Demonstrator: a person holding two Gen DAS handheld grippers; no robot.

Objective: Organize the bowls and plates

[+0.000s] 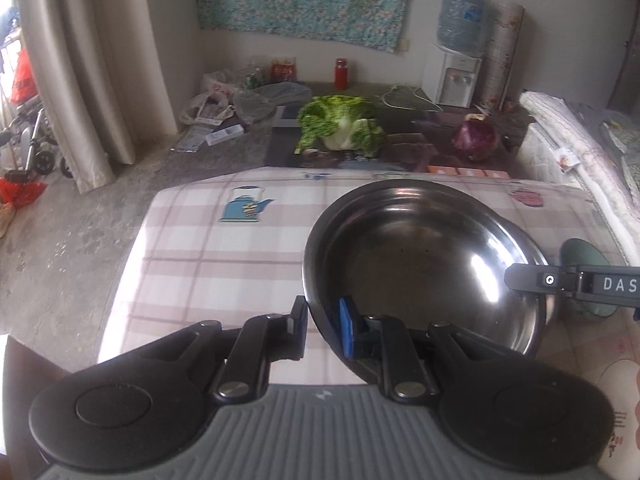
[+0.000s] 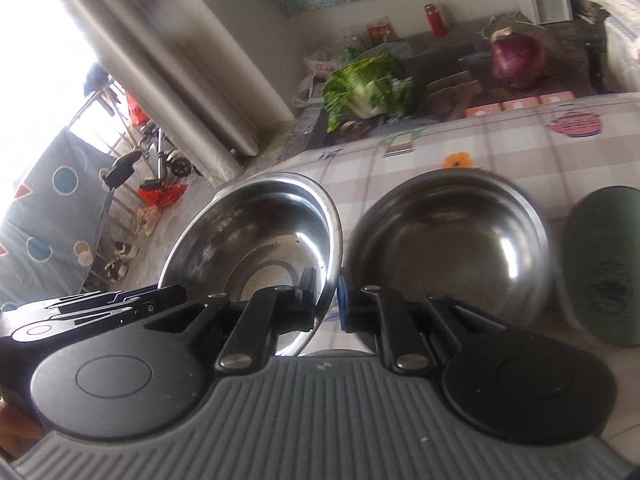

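Observation:
A steel bowl (image 1: 424, 264) is tilted above the checked tablecloth (image 1: 224, 264); my left gripper (image 1: 324, 326) is shut on its near-left rim. In the right wrist view the same bowl (image 2: 256, 240) is on the left, and my right gripper (image 2: 326, 300) is shut on its right rim. The right gripper's finger (image 1: 568, 282) shows at the bowl's right rim in the left view. A second steel bowl (image 2: 452, 240) sits on the cloth just right of it. A green bowl (image 2: 600, 264) stands at the far right, and it shows behind the finger in the left view (image 1: 580, 256).
A low surface beyond the table holds a cabbage (image 1: 340, 126) and a purple cabbage (image 1: 476, 138). A water dispenser (image 1: 454, 76) stands at the back wall. Curtains (image 1: 92, 72) hang at the left. Bedding (image 1: 580, 152) lies at the right.

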